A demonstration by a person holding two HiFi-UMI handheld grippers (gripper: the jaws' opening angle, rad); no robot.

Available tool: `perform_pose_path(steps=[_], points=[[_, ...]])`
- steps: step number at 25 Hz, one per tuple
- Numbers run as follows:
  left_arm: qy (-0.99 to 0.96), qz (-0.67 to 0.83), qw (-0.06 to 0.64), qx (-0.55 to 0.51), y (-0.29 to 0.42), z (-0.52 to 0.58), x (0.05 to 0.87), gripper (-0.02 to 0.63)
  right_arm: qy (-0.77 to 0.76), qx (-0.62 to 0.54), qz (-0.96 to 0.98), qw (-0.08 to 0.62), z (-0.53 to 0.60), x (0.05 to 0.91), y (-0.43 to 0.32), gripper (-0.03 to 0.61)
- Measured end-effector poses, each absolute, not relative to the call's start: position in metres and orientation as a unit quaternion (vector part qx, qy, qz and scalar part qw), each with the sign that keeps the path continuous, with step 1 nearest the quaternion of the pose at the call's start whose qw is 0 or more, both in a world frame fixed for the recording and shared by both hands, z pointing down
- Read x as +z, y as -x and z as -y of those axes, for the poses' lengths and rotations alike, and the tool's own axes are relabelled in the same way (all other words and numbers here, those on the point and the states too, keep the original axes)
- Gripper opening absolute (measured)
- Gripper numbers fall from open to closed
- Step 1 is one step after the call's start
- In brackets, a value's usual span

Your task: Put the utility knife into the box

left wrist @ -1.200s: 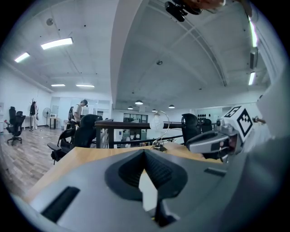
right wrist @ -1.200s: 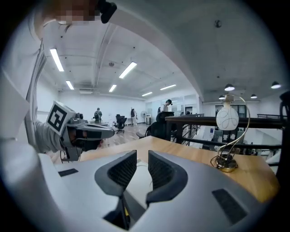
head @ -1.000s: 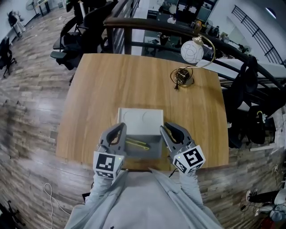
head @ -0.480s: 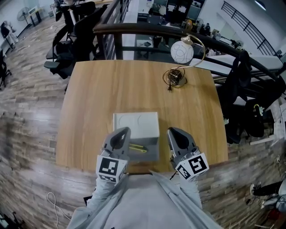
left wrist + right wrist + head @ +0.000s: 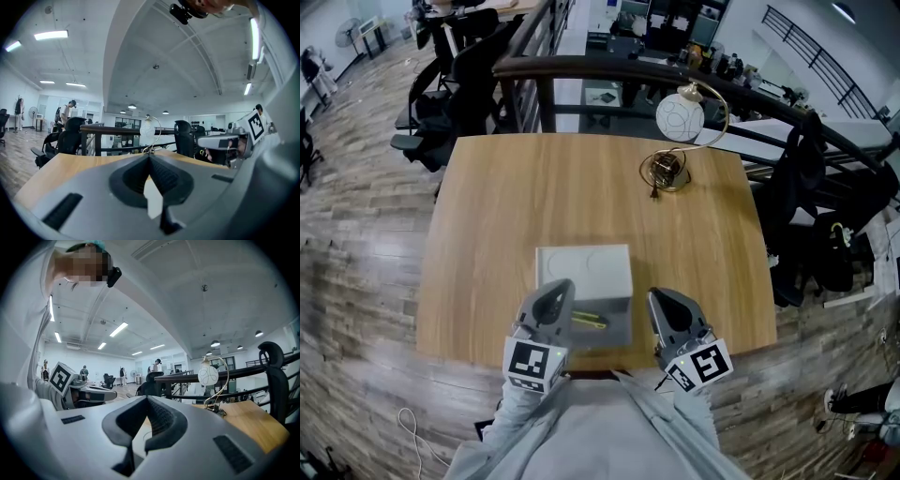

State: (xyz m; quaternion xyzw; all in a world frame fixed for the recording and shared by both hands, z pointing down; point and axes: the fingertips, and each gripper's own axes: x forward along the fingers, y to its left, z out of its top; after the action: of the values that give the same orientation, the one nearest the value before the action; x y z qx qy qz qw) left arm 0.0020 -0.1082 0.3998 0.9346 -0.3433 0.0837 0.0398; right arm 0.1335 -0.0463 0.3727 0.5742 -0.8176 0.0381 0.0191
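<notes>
The yellow utility knife (image 5: 590, 321) lies inside the grey box (image 5: 619, 328) near the table's front edge. The box's white lid (image 5: 582, 271) stands open behind it. My left gripper (image 5: 555, 289) hovers at the box's left side and my right gripper (image 5: 662, 300) at its right side; neither touches the knife. In the left gripper view the left gripper (image 5: 149, 157) has its jaws closed tip to tip on nothing. The right gripper (image 5: 147, 399) in its own view looks the same, pointed across the table and level with it.
A globe lamp (image 5: 679, 118) on a curved brass stand (image 5: 664, 170) sits at the far right of the wooden table (image 5: 516, 206). A dark railing (image 5: 581, 70) runs behind the table. Office chairs (image 5: 441, 103) stand beyond the left corner.
Both grippers have drawn back a little toward me, away from the box. The knife stays in the box and the lid stays open.
</notes>
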Motion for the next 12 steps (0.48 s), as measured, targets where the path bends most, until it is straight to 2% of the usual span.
perform_pose_path(steps=[12], points=[[-0.935, 0.343, 0.041, 0.084, 0.0018, 0.1114, 0.4021, 0.018, -0.587, 0.04, 0.808, 0.025, 0.0518, 0.3785, -0.1356, 0.017]])
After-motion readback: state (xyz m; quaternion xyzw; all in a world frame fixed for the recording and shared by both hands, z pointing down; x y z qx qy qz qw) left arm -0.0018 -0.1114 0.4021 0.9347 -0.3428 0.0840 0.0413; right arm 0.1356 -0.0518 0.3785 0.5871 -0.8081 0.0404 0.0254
